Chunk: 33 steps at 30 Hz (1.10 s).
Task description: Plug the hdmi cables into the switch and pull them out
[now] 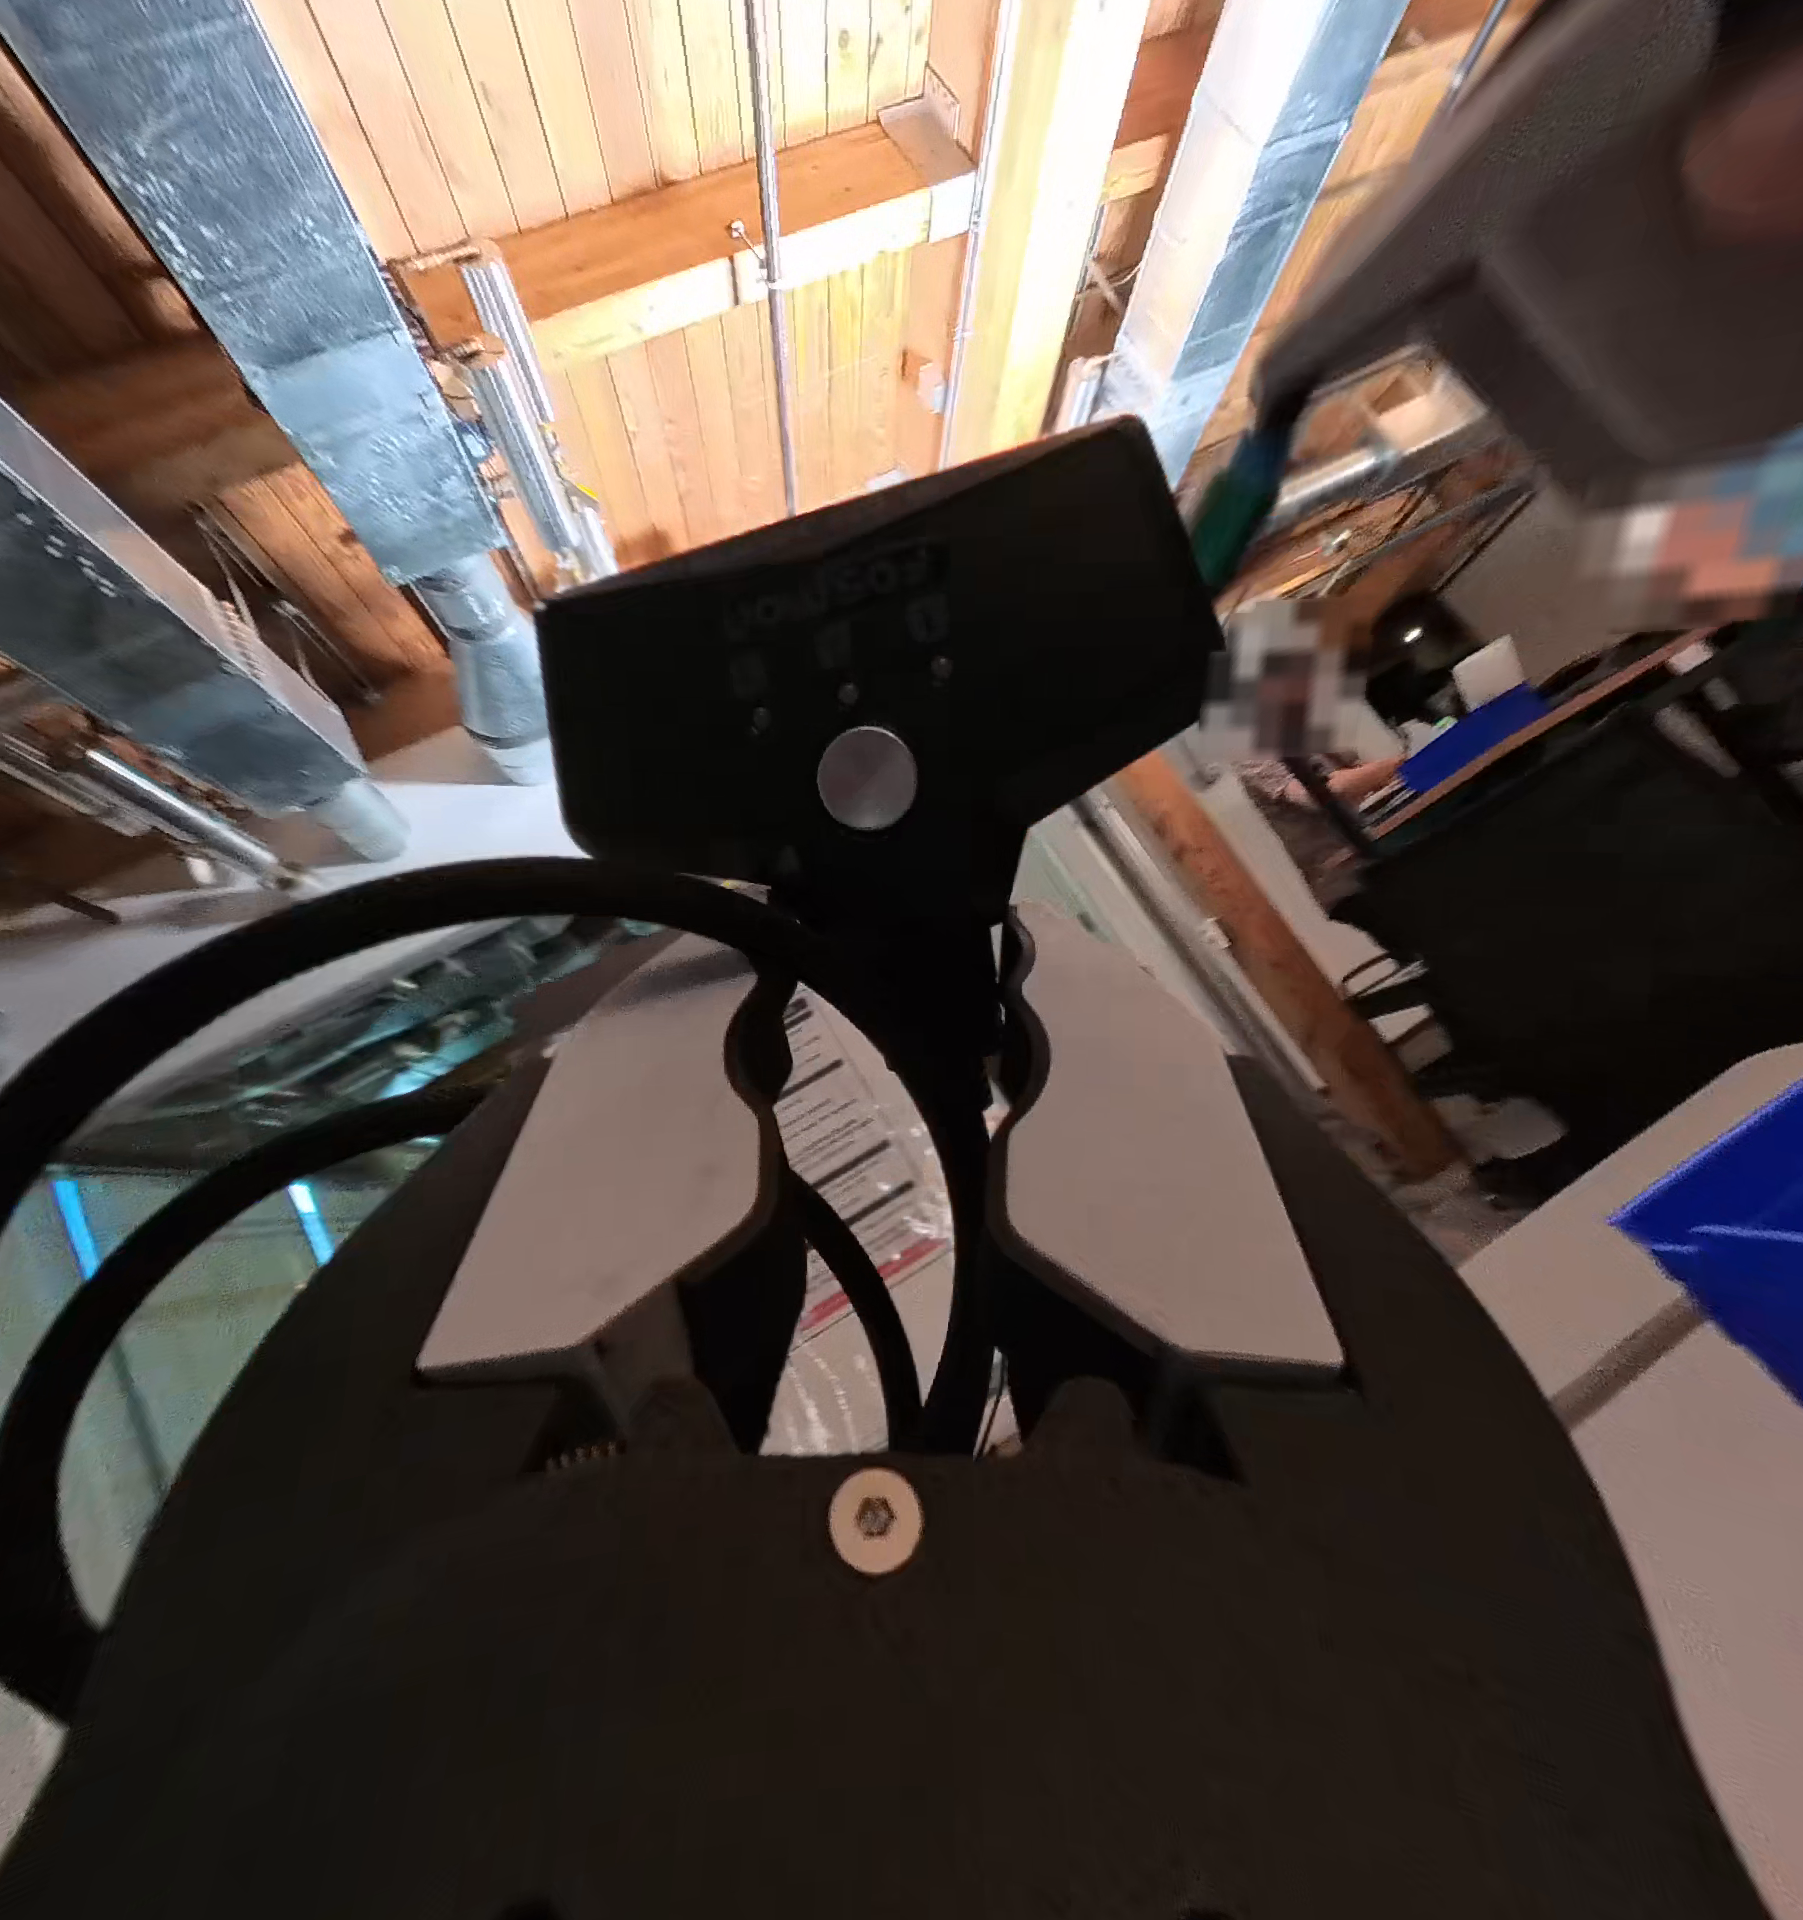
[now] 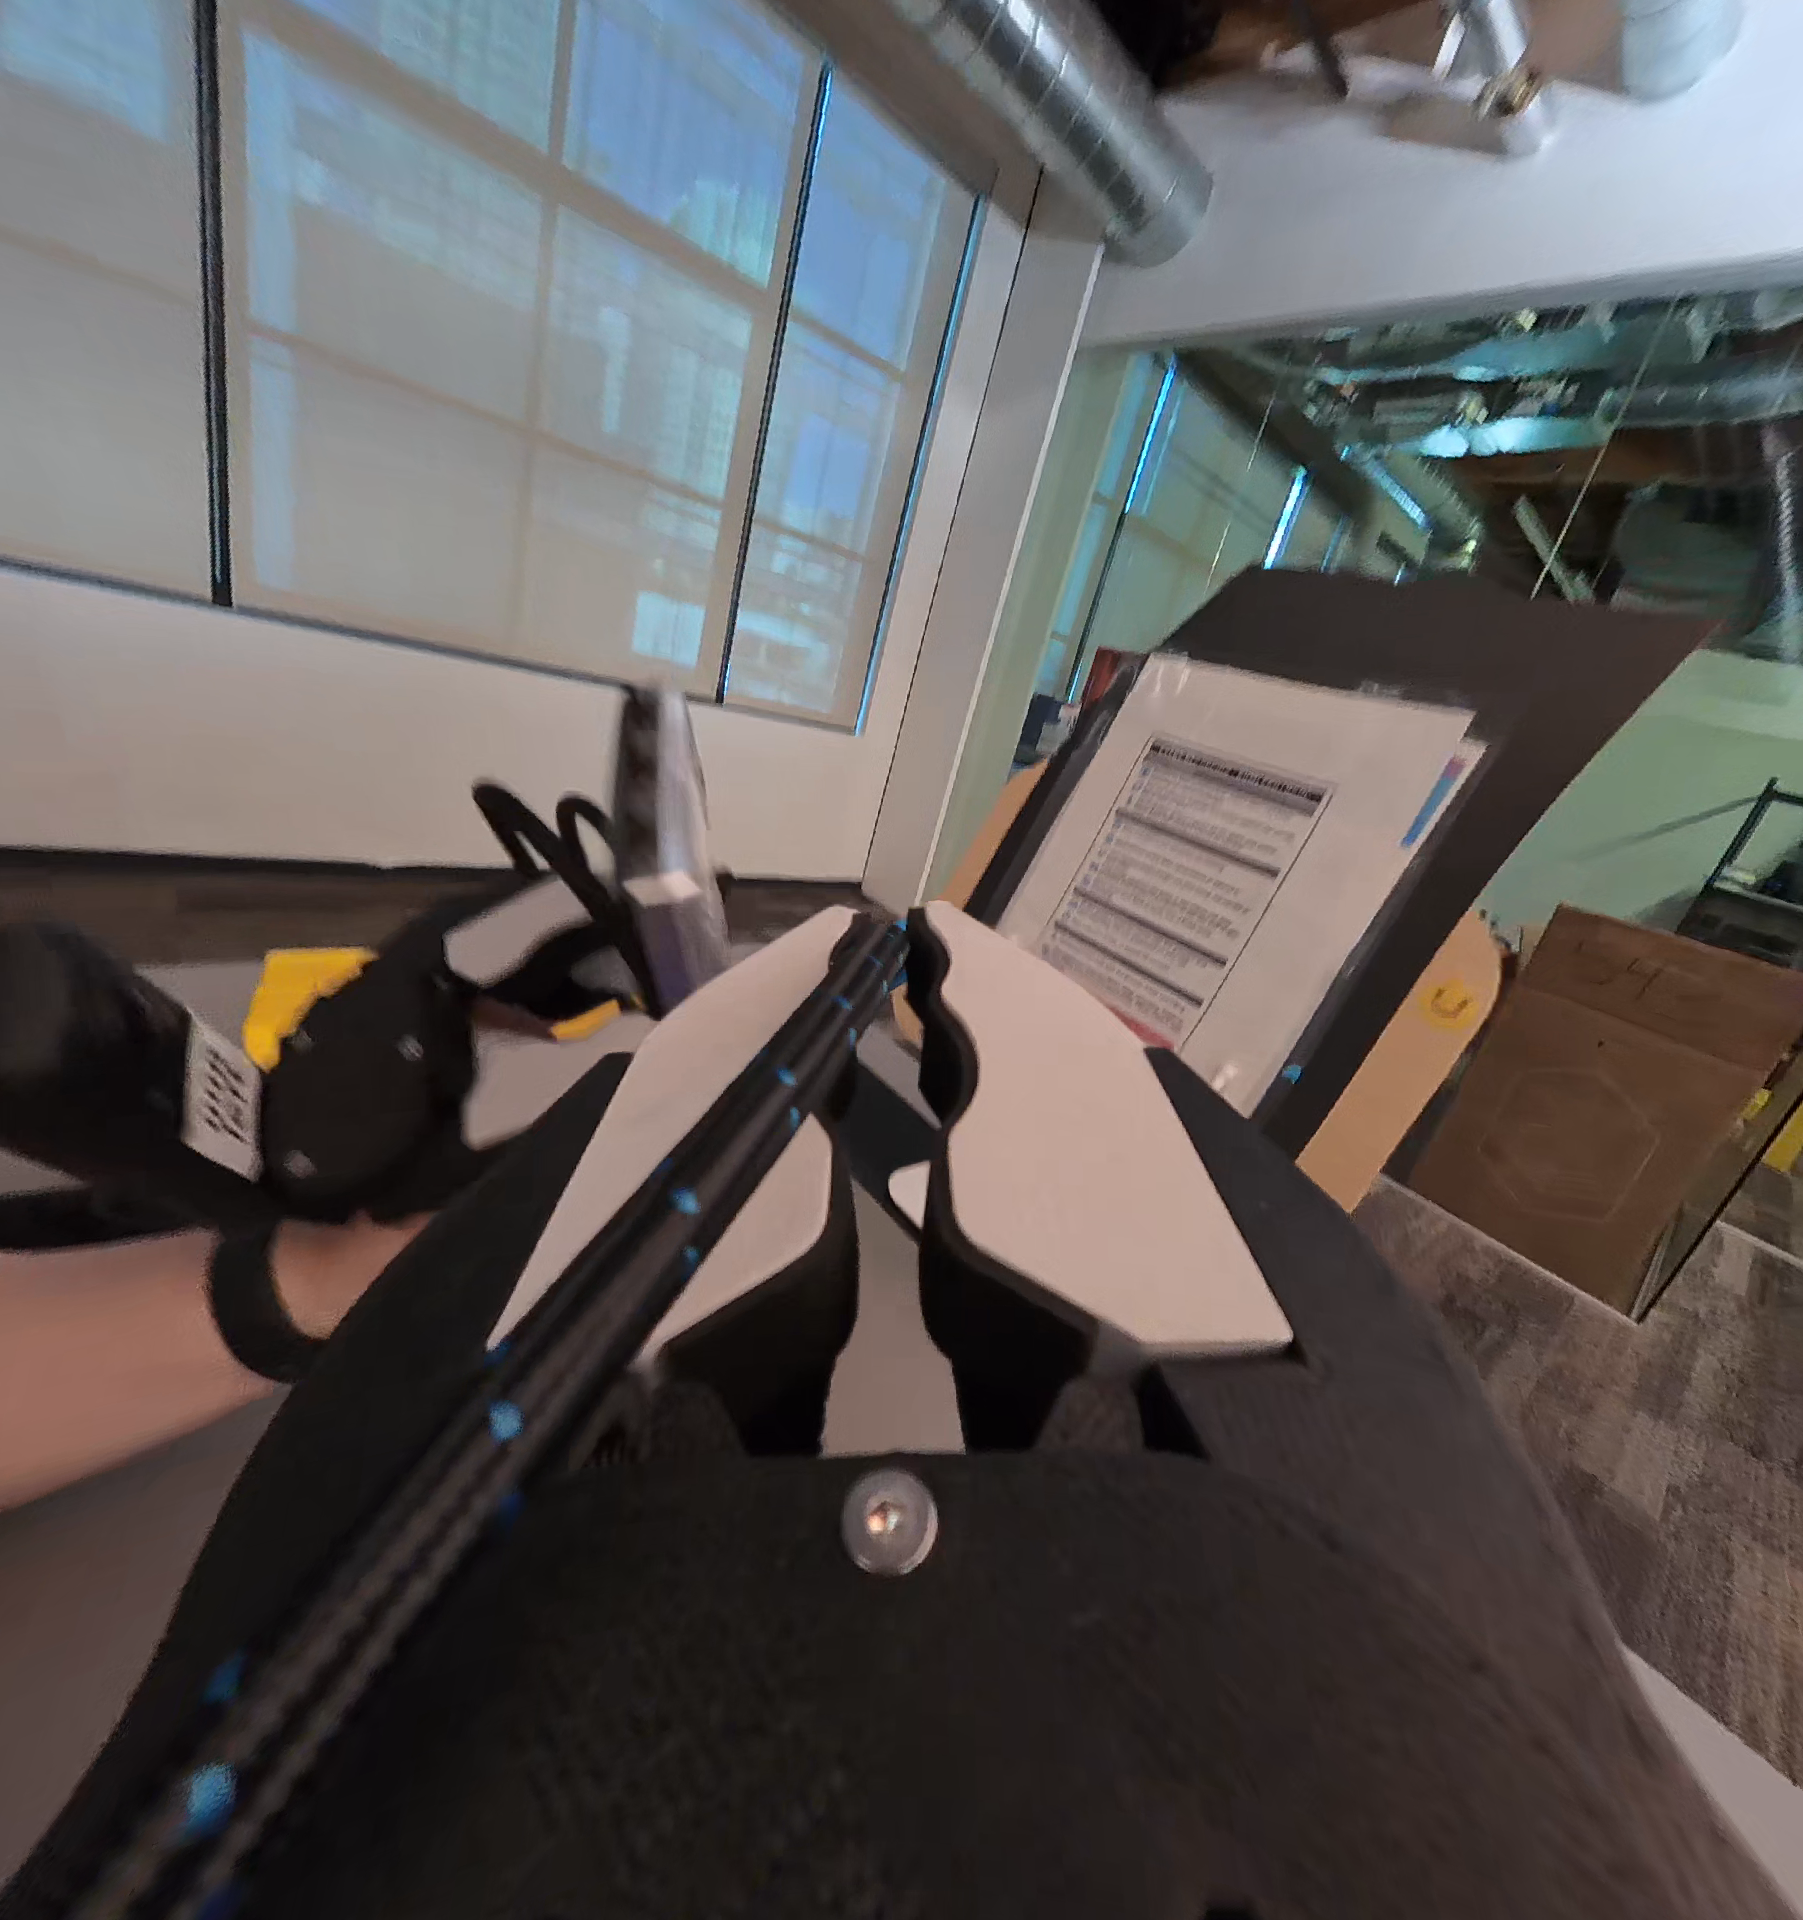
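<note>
In the left wrist view my left gripper (image 1: 892, 977) is shut on the stem of the black HDMI switch (image 1: 876, 675) and holds it up in the air, its round silver button facing me. A black cable (image 1: 253, 997) loops off to the left from the stem. My right gripper (image 1: 1603, 260) shows blurred at the top right, close to the switch's far corner. In the right wrist view my right gripper (image 2: 889, 928) is shut on a black braided HDMI cable (image 2: 668, 1205) with blue flecks; its plug is hidden. The left gripper (image 2: 481, 997) holds the switch (image 2: 658, 831) edge-on just to the left.
A blue bin (image 1: 1790, 1247) stands on the white table (image 1: 1655, 1558) at the right. A black board with a laminated sheet (image 2: 1240, 883) leans behind the table. A cardboard box (image 2: 1624, 1091) stands on the floor. A person's forearm (image 2: 76, 1382) lies at the left. The tips of one gripper are about 10 cm away from the tips of the other.
</note>
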Motion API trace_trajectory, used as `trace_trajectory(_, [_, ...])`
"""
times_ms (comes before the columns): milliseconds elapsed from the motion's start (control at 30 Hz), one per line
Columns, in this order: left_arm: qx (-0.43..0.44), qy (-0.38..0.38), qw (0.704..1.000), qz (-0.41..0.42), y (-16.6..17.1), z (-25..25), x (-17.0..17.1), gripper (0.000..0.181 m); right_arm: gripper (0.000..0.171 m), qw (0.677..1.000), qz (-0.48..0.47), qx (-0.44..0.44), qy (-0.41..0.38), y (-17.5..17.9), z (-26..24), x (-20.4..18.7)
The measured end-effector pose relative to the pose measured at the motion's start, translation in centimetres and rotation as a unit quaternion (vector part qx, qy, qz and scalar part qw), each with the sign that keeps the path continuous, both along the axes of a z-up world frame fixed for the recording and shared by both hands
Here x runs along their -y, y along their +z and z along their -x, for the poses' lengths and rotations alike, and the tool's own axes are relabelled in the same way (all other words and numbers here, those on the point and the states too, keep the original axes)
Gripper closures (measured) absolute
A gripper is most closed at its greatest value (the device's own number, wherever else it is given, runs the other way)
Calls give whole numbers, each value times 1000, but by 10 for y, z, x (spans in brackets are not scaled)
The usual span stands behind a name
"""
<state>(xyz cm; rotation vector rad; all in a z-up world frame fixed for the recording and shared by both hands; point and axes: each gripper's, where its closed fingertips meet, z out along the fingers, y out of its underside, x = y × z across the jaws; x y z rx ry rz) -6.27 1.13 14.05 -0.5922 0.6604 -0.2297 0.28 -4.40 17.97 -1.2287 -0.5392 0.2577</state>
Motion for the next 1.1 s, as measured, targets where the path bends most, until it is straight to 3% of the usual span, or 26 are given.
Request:
trace_trajectory(200, [-3,32,999,-4,-5,0,-5,145,164,999,-17,-20,35,26,18,33])
trace_trajectory(500, [6,49,999,-17,1,8,-4,144,164,993,6,-75,94,32,20,42])
trace_trajectory(633, [-2,30,999,-18,1,5,-1,145,164,985,18,-99,141,32,20,45])
trace_trajectory(867, [-21,-21,999,-37,-2,-2,10,144,164,986,21,-96,138,28,16,42])
trace_trajectory(1100, [-11,-3,999,-52,-1,2,10,144,164,984,15,-81,159,30,22,49])
